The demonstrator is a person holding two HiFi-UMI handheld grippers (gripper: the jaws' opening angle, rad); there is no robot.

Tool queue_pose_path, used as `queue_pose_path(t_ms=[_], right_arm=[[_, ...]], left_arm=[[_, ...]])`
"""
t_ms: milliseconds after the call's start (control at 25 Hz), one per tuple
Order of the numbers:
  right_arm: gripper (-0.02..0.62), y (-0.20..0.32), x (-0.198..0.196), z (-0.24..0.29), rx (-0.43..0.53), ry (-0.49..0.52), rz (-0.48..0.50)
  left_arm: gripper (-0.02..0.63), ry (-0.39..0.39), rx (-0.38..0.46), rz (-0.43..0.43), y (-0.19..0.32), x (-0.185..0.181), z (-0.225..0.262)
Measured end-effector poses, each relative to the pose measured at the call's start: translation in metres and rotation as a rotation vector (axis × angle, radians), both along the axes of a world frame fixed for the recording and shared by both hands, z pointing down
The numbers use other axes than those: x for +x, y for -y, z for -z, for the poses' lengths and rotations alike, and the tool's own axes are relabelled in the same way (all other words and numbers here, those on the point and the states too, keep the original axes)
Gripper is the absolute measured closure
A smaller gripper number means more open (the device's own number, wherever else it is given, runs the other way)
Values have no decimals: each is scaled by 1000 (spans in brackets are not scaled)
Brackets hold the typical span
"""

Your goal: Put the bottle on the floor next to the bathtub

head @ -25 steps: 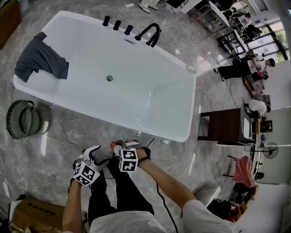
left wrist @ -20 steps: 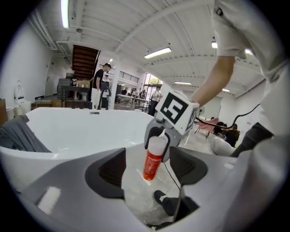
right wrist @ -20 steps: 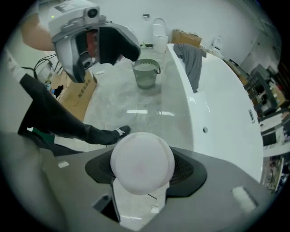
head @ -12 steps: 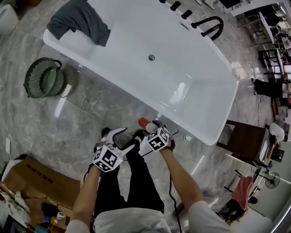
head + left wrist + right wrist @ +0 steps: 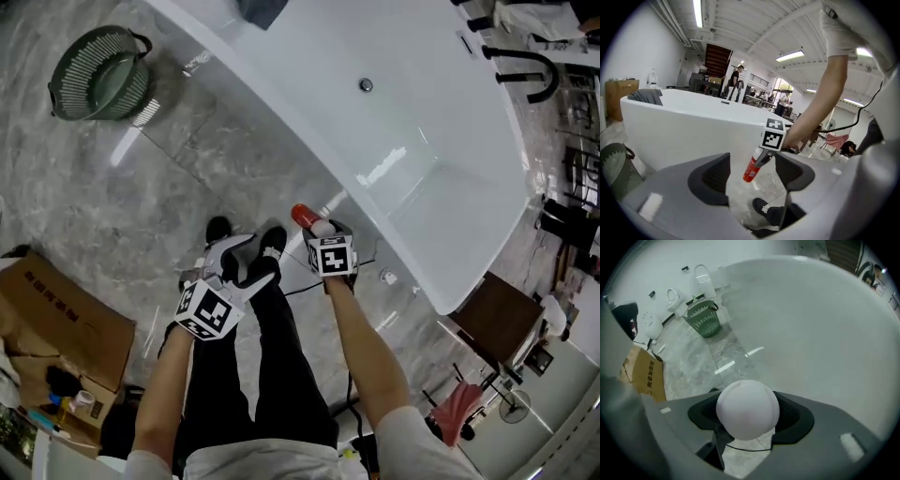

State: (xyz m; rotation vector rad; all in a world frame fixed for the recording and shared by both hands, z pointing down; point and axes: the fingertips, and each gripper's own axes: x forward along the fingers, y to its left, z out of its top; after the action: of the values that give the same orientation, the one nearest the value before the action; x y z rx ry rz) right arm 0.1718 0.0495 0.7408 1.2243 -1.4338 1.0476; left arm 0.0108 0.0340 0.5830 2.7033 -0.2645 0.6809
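The bottle (image 5: 306, 217) hangs tilted, base down, clamped by its cap end in the right gripper (image 5: 319, 231), just beside the bathtub (image 5: 412, 187) wall and above the floor. If let go while tilted, it could topple and roll. A shoe (image 5: 272, 242) and a cable (image 5: 302, 288) crowd that spot. The left gripper (image 5: 248, 262) gapes empty. A green basket (image 5: 101, 73) stands further along the bathtub.

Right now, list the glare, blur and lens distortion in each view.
Head view: white glare streaks on the floor and on the inner wall of the bathtub; tub rim bowed by the wide lens. Left gripper view: heavy fisheye, black corners, ceiling light blown out. Right gripper view: the cap of the bottle looms close and soft; tub wall washed pale.
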Motion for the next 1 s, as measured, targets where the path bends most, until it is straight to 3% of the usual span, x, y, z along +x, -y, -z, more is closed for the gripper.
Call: queue_pose_path(t_ms=[440,680,1000], right_arm=[[307,6,2,-99,-56,-23,24],[307,17,7,-139,-95,-19,62],[307,34,6,-193,-114,-32,53]], left_arm=[[253,-2,-89,178,-4,-8,-53],[253,-80,-131,294,11,-5,-62],[255,-61,-181,419,18,-13,-92]])
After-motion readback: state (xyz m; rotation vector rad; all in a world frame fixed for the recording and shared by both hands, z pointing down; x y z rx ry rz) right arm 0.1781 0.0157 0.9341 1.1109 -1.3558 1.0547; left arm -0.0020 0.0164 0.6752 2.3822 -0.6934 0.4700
